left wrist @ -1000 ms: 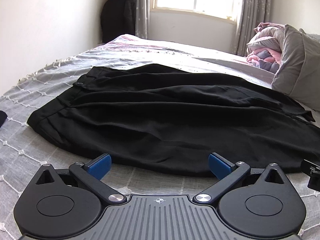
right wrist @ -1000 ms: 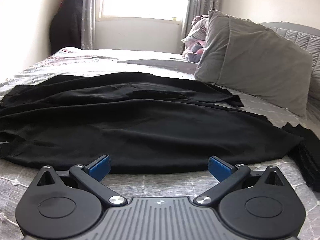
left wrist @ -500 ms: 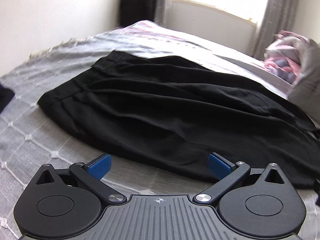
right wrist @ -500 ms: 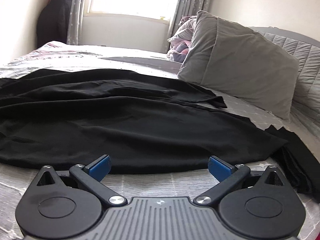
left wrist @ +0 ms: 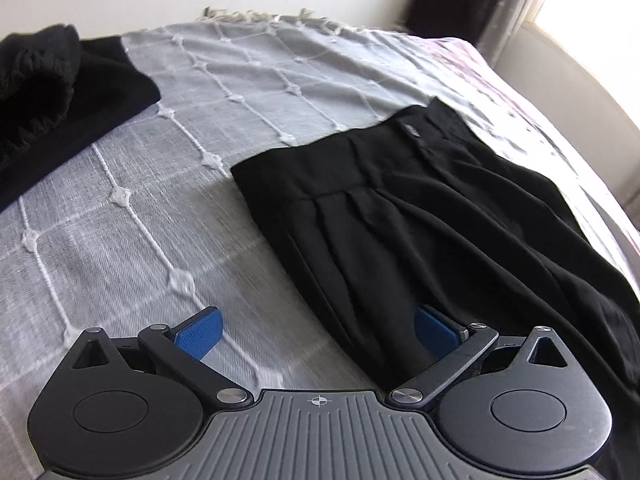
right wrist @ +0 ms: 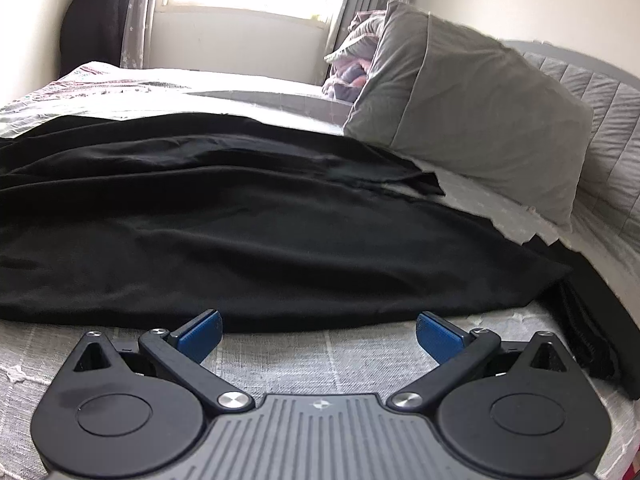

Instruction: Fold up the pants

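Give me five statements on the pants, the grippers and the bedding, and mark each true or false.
1. Both grippers are open. True: the left gripper and right gripper each show their blue pads spread wide with nothing between them.
2. The pants are white. False: they are black.
3. The pants lie spread flat on the bedspread. True.
4. The right gripper is clamped on a pant leg. False: it sits just short of the near edge, holding nothing.
5. A grey pillow stands at the pants' far right in the right wrist view. True.
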`<state>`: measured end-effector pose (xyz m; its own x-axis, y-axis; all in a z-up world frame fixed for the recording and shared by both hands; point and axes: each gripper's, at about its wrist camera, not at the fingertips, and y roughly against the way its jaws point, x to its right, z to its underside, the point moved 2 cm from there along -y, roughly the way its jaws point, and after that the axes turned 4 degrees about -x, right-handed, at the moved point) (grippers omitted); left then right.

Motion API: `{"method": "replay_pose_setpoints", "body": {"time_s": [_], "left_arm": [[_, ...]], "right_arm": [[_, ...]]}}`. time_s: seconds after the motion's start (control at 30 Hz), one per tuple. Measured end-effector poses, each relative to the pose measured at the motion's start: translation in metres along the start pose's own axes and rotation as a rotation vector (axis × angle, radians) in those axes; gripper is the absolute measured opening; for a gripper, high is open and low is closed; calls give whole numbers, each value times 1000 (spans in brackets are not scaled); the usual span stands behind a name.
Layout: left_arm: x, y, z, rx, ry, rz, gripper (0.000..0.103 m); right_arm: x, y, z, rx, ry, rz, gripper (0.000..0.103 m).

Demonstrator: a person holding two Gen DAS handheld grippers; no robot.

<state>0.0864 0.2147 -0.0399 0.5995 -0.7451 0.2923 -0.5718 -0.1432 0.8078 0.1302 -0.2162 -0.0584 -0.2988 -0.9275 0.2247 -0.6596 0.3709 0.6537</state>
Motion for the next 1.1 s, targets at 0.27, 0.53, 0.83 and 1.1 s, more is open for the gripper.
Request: {"method": "replay_pose_setpoints", "body": {"time_s": [0.27,0.53,0.83,1.1], "left_arm": [[14,-18,-17,109,-28,-70,14],[-16,-4,-40,155,49,-55,2],[-39,3,-49,139,65,-55,2],[-51,28,-51,56,35,54,34]], "right_arm": [[10,-20,0,-102,-102,-148,103],[48,-44,2,-190,-354,-216,103],[57,-33,1,-166,-371,-204,103],[80,-25,-4,-137,-405,-213,103]]}}
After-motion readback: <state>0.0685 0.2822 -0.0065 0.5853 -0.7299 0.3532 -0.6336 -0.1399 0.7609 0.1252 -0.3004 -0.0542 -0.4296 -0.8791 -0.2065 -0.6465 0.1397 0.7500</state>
